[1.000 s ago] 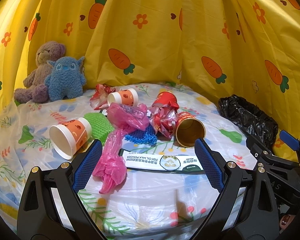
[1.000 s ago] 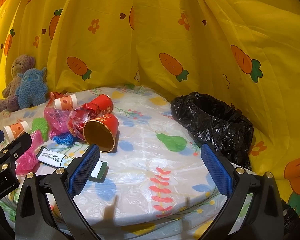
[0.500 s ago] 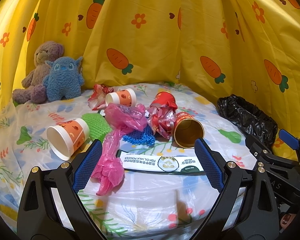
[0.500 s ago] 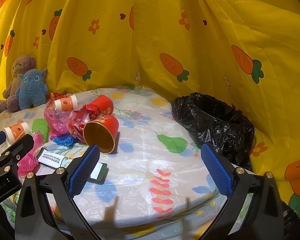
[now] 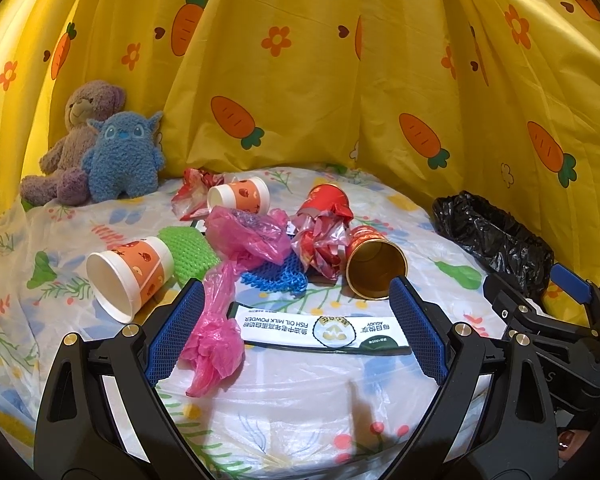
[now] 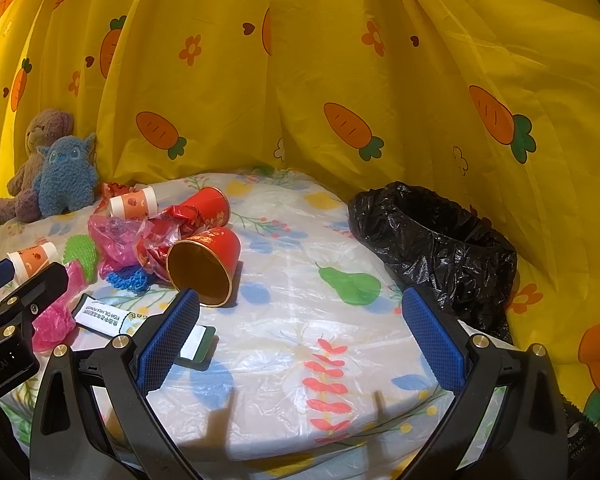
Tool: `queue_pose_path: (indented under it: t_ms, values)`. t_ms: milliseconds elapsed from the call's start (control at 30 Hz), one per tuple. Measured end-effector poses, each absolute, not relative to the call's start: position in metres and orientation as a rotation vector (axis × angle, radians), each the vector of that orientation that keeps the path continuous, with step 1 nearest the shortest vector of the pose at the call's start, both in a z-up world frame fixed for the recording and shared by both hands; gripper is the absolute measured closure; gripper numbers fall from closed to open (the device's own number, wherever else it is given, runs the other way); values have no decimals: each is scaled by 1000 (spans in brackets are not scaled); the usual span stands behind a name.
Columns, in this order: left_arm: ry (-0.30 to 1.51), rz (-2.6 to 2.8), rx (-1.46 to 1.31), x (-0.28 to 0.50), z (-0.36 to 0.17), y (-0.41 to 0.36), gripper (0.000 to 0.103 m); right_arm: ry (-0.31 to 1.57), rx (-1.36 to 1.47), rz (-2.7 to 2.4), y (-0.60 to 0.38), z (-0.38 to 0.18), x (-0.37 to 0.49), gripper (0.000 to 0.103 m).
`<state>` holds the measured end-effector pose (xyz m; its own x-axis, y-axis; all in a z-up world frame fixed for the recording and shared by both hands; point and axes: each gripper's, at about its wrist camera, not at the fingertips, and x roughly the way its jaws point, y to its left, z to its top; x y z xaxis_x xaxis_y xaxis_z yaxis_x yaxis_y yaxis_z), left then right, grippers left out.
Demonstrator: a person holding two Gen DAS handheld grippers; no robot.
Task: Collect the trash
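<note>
Left wrist view: the left gripper (image 5: 294, 330) spread wide, empty, with the milk powder packet (image 5: 320, 326) lying flat at 12 o'clock, its long axis crosswise between the fingers. The right gripper (image 6: 300, 334) is also wide and empty, farther from the packet, which sits at its 10 o'clock; the black trash bag (image 6: 436, 248) waits at 2 o'clock.
</note>
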<state>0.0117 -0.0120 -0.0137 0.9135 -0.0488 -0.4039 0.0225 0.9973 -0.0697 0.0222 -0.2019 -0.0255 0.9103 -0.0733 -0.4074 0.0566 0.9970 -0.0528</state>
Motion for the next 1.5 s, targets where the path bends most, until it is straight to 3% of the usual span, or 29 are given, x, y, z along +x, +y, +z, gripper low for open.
queue_pose_path:
  t_ms: [400, 467, 733, 867, 1067, 1233, 1500]
  values:
    - [404, 69, -113, 23, -20, 23, 11, 416, -42, 35, -188, -39, 51, 14]
    - [402, 89, -119, 25, -21, 32, 11, 427, -45, 54, -182, -42, 61, 29]
    - [406, 183, -121, 37, -22, 63, 15, 534, -64, 105, -164, -53, 110, 48]
    - [413, 209, -139, 43, -23, 76, 19, 572, -86, 122, -157, -56, 124, 62]
    - [442, 208, -147, 53, -28, 87, 30, 600, -95, 135, -154, -62, 137, 86]
    - [466, 201, -144, 63, -29, 91, 46, 593, -99, 136, -156, -66, 138, 98]
    - [537, 176, -229, 76, -40, 109, 73, 547, -79, 127, -165, -61, 127, 99]
